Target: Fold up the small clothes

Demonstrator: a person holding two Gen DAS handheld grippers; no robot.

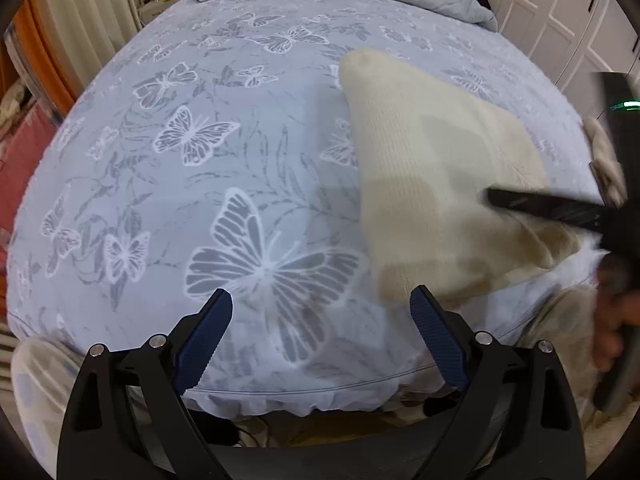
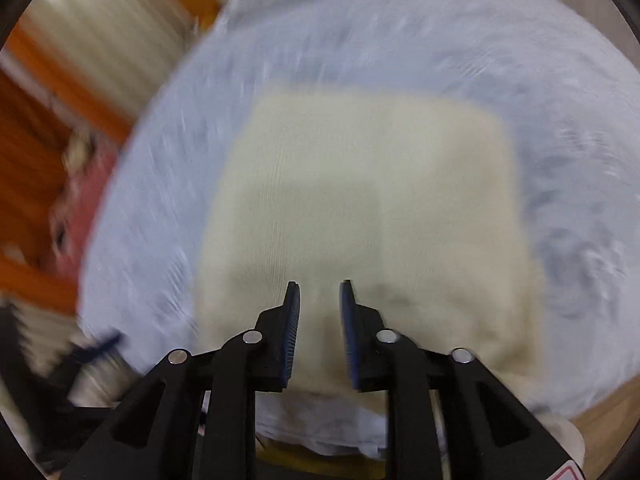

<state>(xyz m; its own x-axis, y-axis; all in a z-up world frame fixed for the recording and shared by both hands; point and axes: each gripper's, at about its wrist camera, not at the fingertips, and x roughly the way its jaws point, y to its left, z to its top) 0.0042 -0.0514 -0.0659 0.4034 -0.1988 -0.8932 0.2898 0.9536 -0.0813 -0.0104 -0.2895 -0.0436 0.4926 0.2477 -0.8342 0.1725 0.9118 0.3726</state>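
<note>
My left gripper [image 1: 322, 318] spread wide over the butterfly bedsheet [image 1: 168, 184], right gripper [image 2: 319, 300] slightly parted, gripping nothing, cream knit garment [image 2: 360, 184] lying folded beneath.

The left gripper [image 1: 322, 316] pointed steeply down near the bed's [image 1: 168, 184] near edge, its blue-padded jaws spread wide with nothing between them. The right gripper [image 2: 319, 312] also tilted downward, its jaws only partly apart, with a narrow gap between the pads and nothing pressed in it. In the left wrist view, the right gripper reached in from the right edge, one dark finger [image 1: 544, 204] lying across, with the person's hand [image 1: 616, 320] blurred behind it.
</note>
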